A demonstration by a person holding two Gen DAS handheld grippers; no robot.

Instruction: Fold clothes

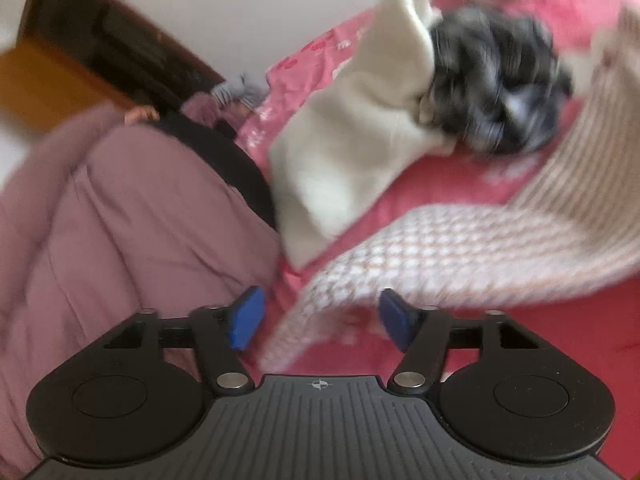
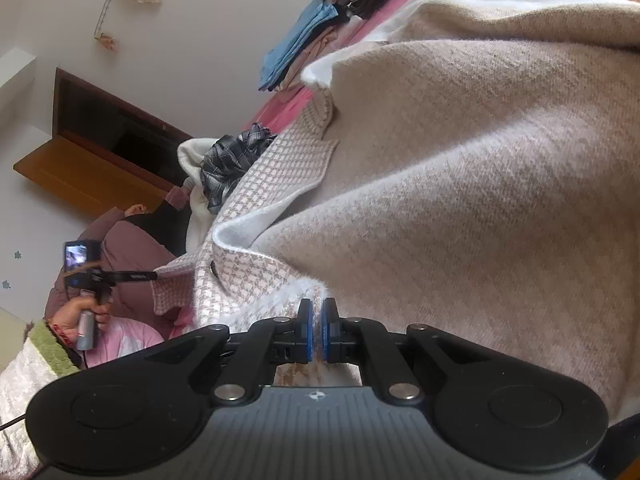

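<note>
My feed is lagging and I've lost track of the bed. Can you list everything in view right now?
cardigan: one, beige-pink with houndstooth trim, spread over the bed, nearest both cameras
cream garment: one, off-white, lying beyond the cardigan
plaid garment: one, grey-black, bunched beside the cream garment
folded stack: one pile, blue, tan and dark layers, far end of the bed
bedspread: one, pink-red, beneath everything
mauve quilt: one, at the bed's edge
doorway: one, dark with brown frame, in the wall
left gripper: open, at the cardigan's edge
right gripper: shut on the cardigan
hand: one, holding the left gripper's handle

Coat (image 2: 460,184) on bed (image 1: 560,360), clothes pile (image 2: 320,28) behind.
</note>
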